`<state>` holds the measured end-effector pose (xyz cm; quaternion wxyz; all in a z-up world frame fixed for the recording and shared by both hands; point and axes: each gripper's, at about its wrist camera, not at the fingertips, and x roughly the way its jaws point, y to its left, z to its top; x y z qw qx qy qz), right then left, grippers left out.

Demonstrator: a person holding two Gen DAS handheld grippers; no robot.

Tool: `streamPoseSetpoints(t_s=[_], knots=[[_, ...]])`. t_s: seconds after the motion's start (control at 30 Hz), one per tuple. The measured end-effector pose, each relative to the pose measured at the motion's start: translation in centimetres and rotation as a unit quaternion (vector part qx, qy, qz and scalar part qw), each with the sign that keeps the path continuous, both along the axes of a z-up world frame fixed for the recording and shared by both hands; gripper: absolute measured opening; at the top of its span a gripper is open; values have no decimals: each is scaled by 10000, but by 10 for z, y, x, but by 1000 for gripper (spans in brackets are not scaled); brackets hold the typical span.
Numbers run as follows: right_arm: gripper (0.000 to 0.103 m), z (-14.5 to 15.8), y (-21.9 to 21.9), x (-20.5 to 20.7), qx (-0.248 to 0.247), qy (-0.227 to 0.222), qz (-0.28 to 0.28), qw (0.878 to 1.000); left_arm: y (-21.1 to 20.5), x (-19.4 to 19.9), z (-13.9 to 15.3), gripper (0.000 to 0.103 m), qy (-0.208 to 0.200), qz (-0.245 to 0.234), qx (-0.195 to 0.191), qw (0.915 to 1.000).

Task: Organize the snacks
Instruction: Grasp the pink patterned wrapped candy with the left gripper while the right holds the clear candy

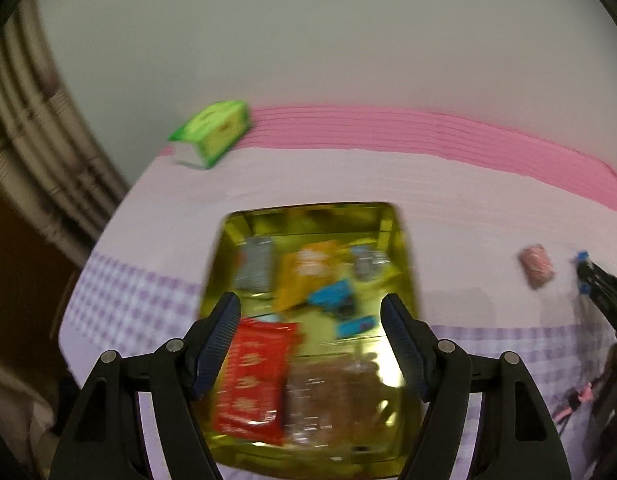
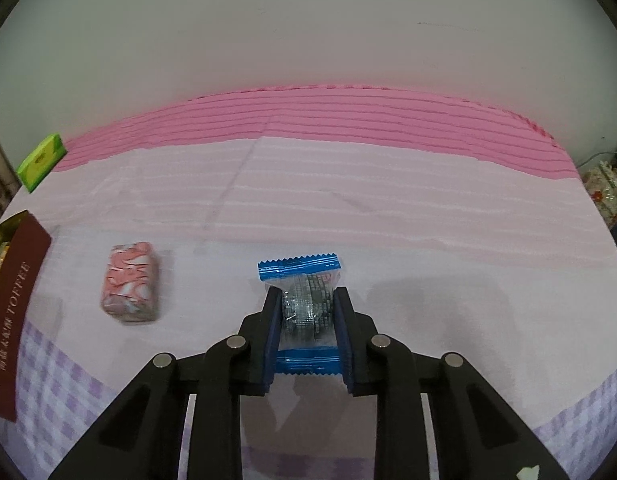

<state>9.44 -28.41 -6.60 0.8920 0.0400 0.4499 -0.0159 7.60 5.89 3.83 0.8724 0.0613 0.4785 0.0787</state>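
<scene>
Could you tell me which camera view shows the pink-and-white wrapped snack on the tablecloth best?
The right wrist view: the pink-and-white snack lies close and fairly sharp, left of the right gripper. The left wrist view shows it small and blurred at the right.

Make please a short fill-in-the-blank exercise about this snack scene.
1. The right gripper is shut on a snack packet with ____ ends.
2. The left gripper, empty, hangs over a ____ box.
3. The loose pink packet lies on the ____.

Missing words: blue; golden; tablecloth

Right gripper jaws clamp blue-edged snack packet on tablecloth
</scene>
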Motion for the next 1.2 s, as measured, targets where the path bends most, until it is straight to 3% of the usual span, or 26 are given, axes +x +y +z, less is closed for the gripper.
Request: streamPoseSetpoints(t_s=[0.23,0.5,0.9,1.2], knots=[[24,-1,-14,1,-174,-24,-74,9998,-59,13,-9,73,213,-643,-215,9975],[24,-1,-27,0,-253,-5,-215,9994,-99,30,-27,73,502,-944,-529,9929],[24,-2,-29,-1,-231,-8,-258,9994,-142,43,-62,73,808,-1072,-916,9867],[25,-2,-29,-2,-202,-12,-253,9995,-180,59,-72,73,727,-1111,-1029,9858]])
